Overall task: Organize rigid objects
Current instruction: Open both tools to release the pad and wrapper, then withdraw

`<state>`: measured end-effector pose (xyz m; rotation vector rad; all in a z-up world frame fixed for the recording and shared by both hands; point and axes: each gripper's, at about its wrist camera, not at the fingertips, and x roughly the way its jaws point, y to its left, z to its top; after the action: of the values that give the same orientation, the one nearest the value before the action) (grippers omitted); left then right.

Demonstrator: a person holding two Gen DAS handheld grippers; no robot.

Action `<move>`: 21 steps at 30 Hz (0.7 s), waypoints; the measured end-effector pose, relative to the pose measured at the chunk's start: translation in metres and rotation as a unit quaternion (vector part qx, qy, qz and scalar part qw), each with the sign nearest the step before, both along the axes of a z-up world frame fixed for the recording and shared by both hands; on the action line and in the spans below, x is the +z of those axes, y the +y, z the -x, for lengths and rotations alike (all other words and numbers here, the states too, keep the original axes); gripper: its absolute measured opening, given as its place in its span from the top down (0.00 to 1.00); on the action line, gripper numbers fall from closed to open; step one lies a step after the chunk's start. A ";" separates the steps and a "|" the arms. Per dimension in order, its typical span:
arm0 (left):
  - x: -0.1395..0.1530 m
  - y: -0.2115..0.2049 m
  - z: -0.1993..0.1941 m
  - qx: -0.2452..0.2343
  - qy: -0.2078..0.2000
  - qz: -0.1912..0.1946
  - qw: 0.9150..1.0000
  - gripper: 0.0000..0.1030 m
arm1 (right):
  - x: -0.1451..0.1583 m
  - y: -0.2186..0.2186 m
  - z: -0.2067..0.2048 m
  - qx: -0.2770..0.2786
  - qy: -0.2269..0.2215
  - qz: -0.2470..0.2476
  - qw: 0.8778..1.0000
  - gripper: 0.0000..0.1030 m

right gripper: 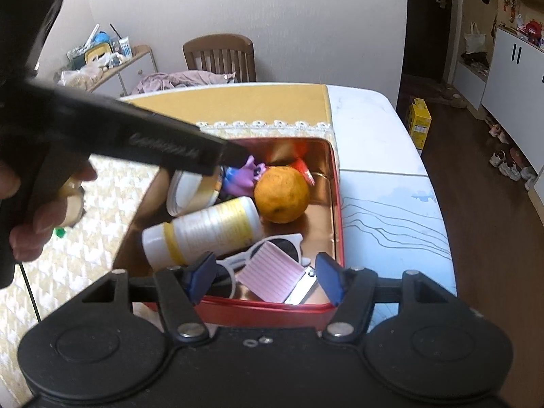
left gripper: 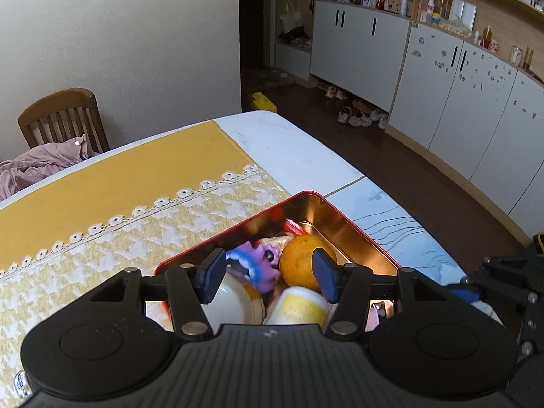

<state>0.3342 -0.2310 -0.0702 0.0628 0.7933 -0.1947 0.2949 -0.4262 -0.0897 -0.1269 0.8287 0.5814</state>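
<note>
Both claws, left claw (left gripper: 268,273) and right claw (right gripper: 267,277), gape empty above red tin (right gripper: 335,204) on white table (right gripper: 367,129).

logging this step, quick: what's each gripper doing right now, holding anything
Left gripper: open, holding nothing, above the red tin.
Right gripper: open, holding nothing, at the tin's near edge.

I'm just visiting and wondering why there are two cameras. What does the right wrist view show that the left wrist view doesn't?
Only the right wrist view shows the white sunglasses, the pink lined notepad, a yellow box on the floor, the cluttered side cabinet and the hand holding the left claw.

Only the left wrist view shows the long white cupboards with shelves above.

Both show the red tin, the orange, the white bottle, the purple toy, the yellow tablecloth and the wooden chair.
</note>
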 end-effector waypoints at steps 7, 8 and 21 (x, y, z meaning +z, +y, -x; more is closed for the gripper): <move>0.018 0.018 0.032 0.000 -0.022 0.008 1.000 0.47 | 0.019 0.003 0.019 0.005 -0.018 -0.019 1.000 0.26; 0.020 0.022 0.036 0.001 -0.025 0.008 1.000 0.47 | 0.022 0.004 0.021 0.007 -0.020 -0.022 1.000 0.25; 0.033 0.086 0.102 0.026 -0.060 0.001 0.998 0.26 | 0.038 0.051 0.059 0.014 -0.038 -0.044 0.998 0.13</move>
<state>0.2321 -0.1451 -0.0370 0.0512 0.6733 -0.1422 0.2361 -0.3752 -0.0521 -0.0808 0.7273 0.6345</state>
